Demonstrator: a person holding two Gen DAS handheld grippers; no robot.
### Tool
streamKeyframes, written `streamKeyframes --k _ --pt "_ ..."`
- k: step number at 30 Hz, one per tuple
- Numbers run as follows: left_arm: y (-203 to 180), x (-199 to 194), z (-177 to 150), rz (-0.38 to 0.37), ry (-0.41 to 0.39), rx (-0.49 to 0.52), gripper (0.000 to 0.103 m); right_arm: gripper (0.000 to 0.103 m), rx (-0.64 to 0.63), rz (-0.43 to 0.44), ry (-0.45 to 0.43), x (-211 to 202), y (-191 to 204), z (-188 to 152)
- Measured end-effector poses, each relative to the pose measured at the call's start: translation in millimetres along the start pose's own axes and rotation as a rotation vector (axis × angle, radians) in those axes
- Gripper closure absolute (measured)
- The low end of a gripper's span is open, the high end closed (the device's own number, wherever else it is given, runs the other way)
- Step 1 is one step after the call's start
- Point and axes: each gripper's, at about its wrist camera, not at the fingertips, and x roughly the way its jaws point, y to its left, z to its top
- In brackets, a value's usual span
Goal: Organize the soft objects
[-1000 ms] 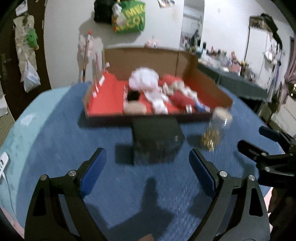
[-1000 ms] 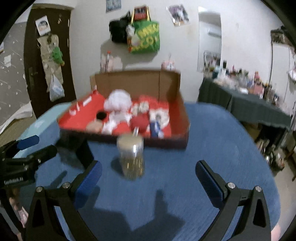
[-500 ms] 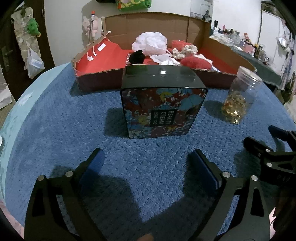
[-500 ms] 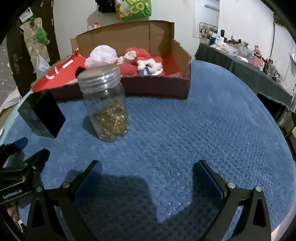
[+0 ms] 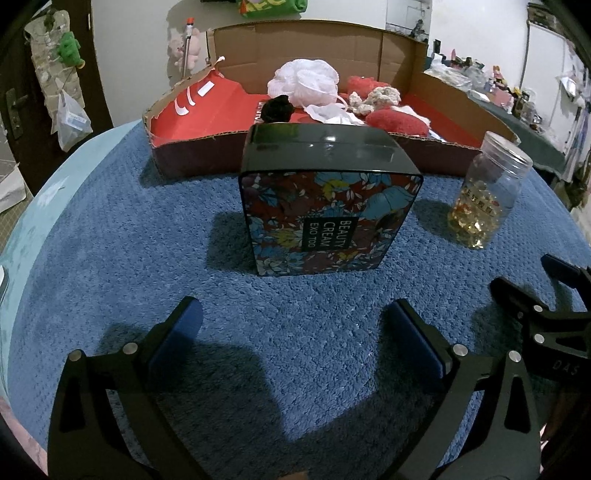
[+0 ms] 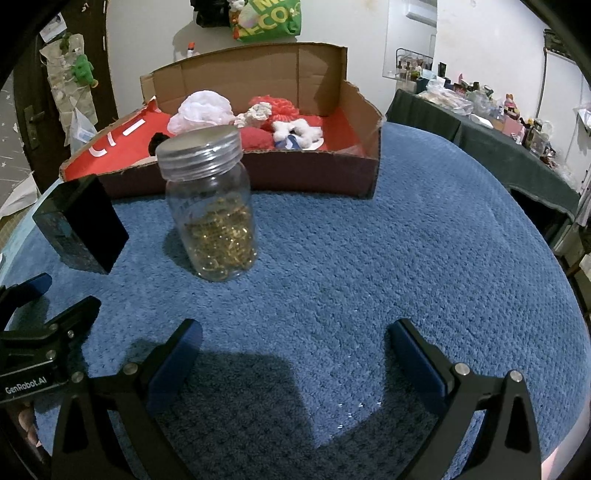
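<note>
Blue towelling covers the counter [image 5: 110, 258]. Cardboard box [image 6: 258, 74] at the rear holds the soft objects [image 6: 255, 122] in a heap. Flowered box [image 5: 328, 218] and jar [image 6: 210, 206] stand in front of it. Left hand-held gripper [image 5: 291, 328] and right hand-held gripper [image 6: 295, 343] are both wide and empty. Stage undetermined: sorting pending or complete. Both cameras sit closer than a second ago.

— A shop, a lab?
— A home, a lived-in room. A blue blanket [image 6: 406, 251] covers the near surface, a green bag [image 6: 266, 18] hangs on the far wall, and a side table [image 6: 517, 155] at right is crowded with bottles and trinkets (a door [image 5: 22, 92] at far left).
</note>
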Motion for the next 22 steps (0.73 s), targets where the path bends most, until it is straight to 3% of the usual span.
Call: streamKeyframes --k 22 --pt "-0.3 -0.5 -0.3 0.001 -0.002 -0.002 0.000 0.000 0.001 -0.003 0.001 0.5 0.4 0.1"
